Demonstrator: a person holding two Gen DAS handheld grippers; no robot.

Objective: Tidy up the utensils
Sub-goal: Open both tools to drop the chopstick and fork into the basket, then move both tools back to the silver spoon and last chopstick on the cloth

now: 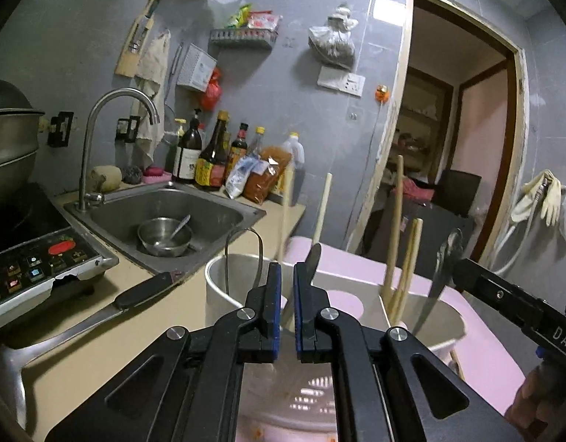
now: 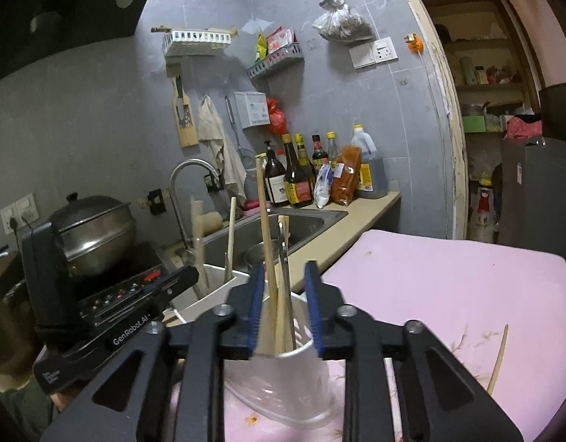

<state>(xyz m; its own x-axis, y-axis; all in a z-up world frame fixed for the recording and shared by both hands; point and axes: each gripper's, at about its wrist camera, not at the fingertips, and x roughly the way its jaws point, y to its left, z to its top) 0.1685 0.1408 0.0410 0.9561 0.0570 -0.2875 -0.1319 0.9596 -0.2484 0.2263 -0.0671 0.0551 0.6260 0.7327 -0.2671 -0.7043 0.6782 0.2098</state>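
Hovering low in the left wrist view, the left gripper [image 1: 286, 269] has its blue pads barely parted, and nothing is visibly pinched. A pale stick [image 1: 287, 199], blurred, shows through the slit. A dark utensil tip [image 1: 314, 256] pokes up behind one finger; what it is, I cannot tell.

Just past the fingers stands the white utensil holder [image 1: 217, 276], split into compartments. The lower-right compartment holds a pair of chopsticks [image 1: 406, 258] and a knife [image 1: 443, 269], whose lower ends are hidden inside. Under the gripper a pink basket [image 1: 312, 394] peeks out, mostly covered.

In the right wrist view, the right gripper [image 2: 285, 269] is released, its jaws standing wide on either side of the upright chopsticks and a slim metal utensil [image 2: 285, 258] in the holder, neither pad pressing. One loose chopstick [image 2: 498, 361] lies on the pink surface [image 2: 448, 294] at lower right.

Further back on the left, a cleaver [image 1: 135, 298] rests on the counter. The sink [image 1: 224, 206] holds a steel bowl [image 1: 165, 237] with a spoon [image 1: 180, 226] in it. Far left, a lidded steel pot [image 2: 95, 228] sits on the cooktop, cut off by the edge of the left wrist view.
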